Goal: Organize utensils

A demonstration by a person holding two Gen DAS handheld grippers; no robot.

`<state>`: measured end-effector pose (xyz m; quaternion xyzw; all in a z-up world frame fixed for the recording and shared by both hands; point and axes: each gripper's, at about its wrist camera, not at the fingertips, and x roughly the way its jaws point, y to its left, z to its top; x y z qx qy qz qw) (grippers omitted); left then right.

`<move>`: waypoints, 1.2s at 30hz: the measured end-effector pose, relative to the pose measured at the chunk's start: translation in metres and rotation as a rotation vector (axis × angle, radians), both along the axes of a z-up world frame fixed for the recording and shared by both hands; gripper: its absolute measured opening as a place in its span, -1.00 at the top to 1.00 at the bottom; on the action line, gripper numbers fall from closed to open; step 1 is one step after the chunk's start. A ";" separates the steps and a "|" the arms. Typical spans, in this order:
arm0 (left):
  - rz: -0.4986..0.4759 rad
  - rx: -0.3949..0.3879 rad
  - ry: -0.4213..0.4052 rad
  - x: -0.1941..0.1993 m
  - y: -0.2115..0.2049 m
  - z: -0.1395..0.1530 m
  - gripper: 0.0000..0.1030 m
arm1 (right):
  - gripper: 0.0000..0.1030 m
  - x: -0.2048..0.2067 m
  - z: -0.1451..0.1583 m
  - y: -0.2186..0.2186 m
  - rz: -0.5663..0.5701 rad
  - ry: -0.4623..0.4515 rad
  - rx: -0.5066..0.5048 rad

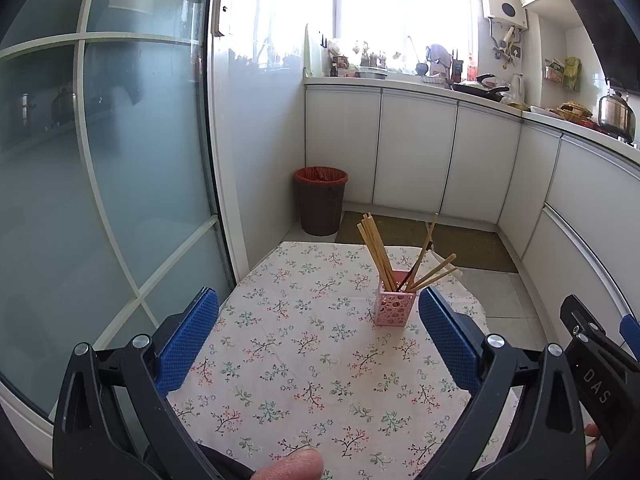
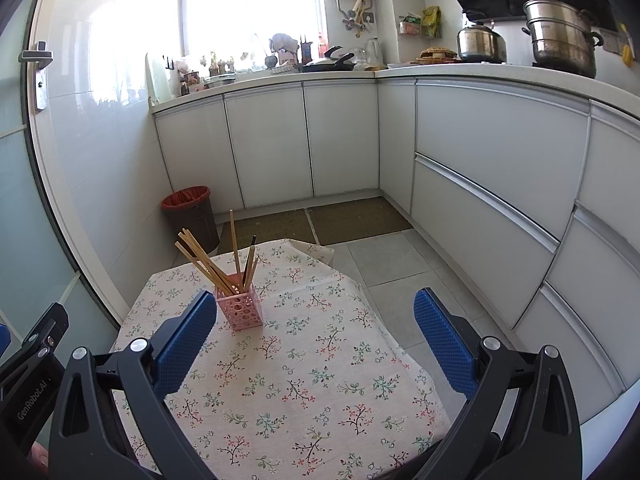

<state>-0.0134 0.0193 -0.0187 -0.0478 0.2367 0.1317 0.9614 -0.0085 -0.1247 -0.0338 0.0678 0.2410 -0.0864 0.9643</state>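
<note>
With both the left gripper (image 1: 318, 334) and right gripper (image 2: 316, 336) spread wide and empty, sorting looks finished: chopsticks (image 1: 376, 252) stand in the pink holder (image 1: 394, 306) at one o'clock.

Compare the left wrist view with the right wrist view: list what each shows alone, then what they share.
Only the left wrist view shows the frosted glass door filling its left side, a thumb tip at the bottom edge, and the left gripper with jaws open.

Only the right wrist view shows the stacked steel steamer pot on the counter, the drawer fronts along the right wall, and the right gripper with jaws open.

Both show the pink holder of chopsticks on the floral tablecloth, the brown bin and the kettle.
</note>
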 end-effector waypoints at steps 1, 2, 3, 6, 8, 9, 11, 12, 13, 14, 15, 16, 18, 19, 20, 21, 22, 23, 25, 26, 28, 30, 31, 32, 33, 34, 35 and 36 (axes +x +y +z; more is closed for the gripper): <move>0.001 -0.002 0.000 0.000 0.000 0.000 -0.86 | -0.87 0.000 0.000 0.000 0.000 0.000 0.000; 0.001 -0.002 0.001 0.000 0.001 0.000 -0.86 | -0.87 0.000 0.000 0.000 0.000 -0.001 0.001; 0.002 -0.001 0.001 0.000 0.001 0.000 -0.86 | -0.87 0.000 0.000 0.000 0.000 -0.001 0.001; 0.003 -0.002 0.003 -0.001 0.001 -0.001 -0.86 | -0.87 0.000 0.000 0.000 0.000 -0.001 0.001; 0.004 -0.002 0.002 -0.001 0.001 -0.001 -0.86 | -0.87 0.000 0.000 0.000 0.000 0.000 0.000; 0.004 -0.002 0.002 -0.001 0.001 -0.001 -0.86 | -0.87 0.000 0.000 0.000 0.000 0.000 0.001; 0.004 -0.003 0.003 -0.001 0.001 -0.001 -0.86 | -0.87 0.000 0.001 -0.001 0.000 0.001 0.001; 0.004 -0.004 0.004 0.000 0.002 -0.001 -0.86 | -0.87 0.000 0.000 0.000 0.000 0.000 0.001; 0.005 -0.005 0.005 0.000 0.002 -0.001 -0.86 | -0.87 0.000 0.000 0.000 0.000 0.000 0.000; 0.005 -0.005 0.005 -0.001 0.002 -0.001 -0.86 | -0.87 0.000 0.000 0.000 0.000 -0.001 0.000; 0.006 -0.005 0.005 -0.001 0.002 -0.001 -0.86 | -0.87 0.000 0.001 0.000 0.000 -0.001 -0.001; 0.005 -0.005 0.006 0.000 0.002 -0.001 -0.86 | -0.87 0.000 0.001 0.000 0.001 -0.002 -0.002; 0.005 -0.006 0.007 0.000 0.002 -0.001 -0.86 | -0.87 0.000 0.001 0.000 0.001 -0.002 -0.004; 0.005 -0.006 0.007 -0.001 0.002 -0.002 -0.86 | -0.87 0.000 0.001 -0.001 0.001 -0.001 -0.003; 0.005 -0.006 0.007 -0.001 0.002 -0.002 -0.86 | -0.87 0.000 0.000 -0.001 0.001 -0.001 -0.002; 0.004 -0.007 0.008 0.000 0.002 -0.001 -0.86 | -0.87 0.000 0.000 -0.001 0.000 -0.001 -0.002; 0.003 -0.007 0.009 -0.001 0.002 -0.002 -0.86 | -0.87 0.000 0.001 -0.001 0.001 0.000 -0.002; 0.004 -0.008 0.010 0.000 0.002 -0.002 -0.86 | -0.87 0.000 0.001 -0.001 0.000 -0.001 -0.001; 0.007 -0.008 0.010 -0.001 0.002 -0.002 -0.86 | -0.87 -0.001 0.001 0.000 0.000 -0.002 -0.004; 0.007 -0.009 0.010 -0.001 0.002 -0.002 -0.86 | -0.87 -0.001 0.001 0.000 0.000 -0.003 -0.005; 0.008 -0.009 0.011 -0.002 0.002 -0.002 -0.86 | -0.87 -0.001 0.000 0.001 0.000 -0.002 -0.005; 0.007 -0.008 0.011 -0.001 0.003 -0.002 -0.86 | -0.87 -0.001 0.000 0.001 0.000 0.000 -0.005; 0.007 -0.009 0.011 -0.001 0.003 -0.002 -0.86 | -0.87 -0.001 0.000 0.001 0.001 0.000 -0.005; 0.007 -0.008 0.011 -0.001 0.002 -0.002 -0.86 | -0.87 -0.001 0.000 0.001 0.002 0.001 -0.005; 0.007 -0.007 0.011 -0.001 0.002 -0.002 -0.86 | -0.87 -0.001 0.000 0.001 0.002 0.000 -0.004; 0.007 -0.008 0.011 -0.001 0.003 -0.002 -0.86 | -0.87 -0.001 0.001 0.001 0.002 0.000 -0.005; 0.007 -0.009 0.011 -0.001 0.003 -0.002 -0.86 | -0.87 -0.001 0.001 0.001 0.002 0.000 -0.006; 0.008 -0.009 0.011 -0.001 0.003 -0.002 -0.86 | -0.87 -0.001 0.001 0.001 0.001 0.000 -0.006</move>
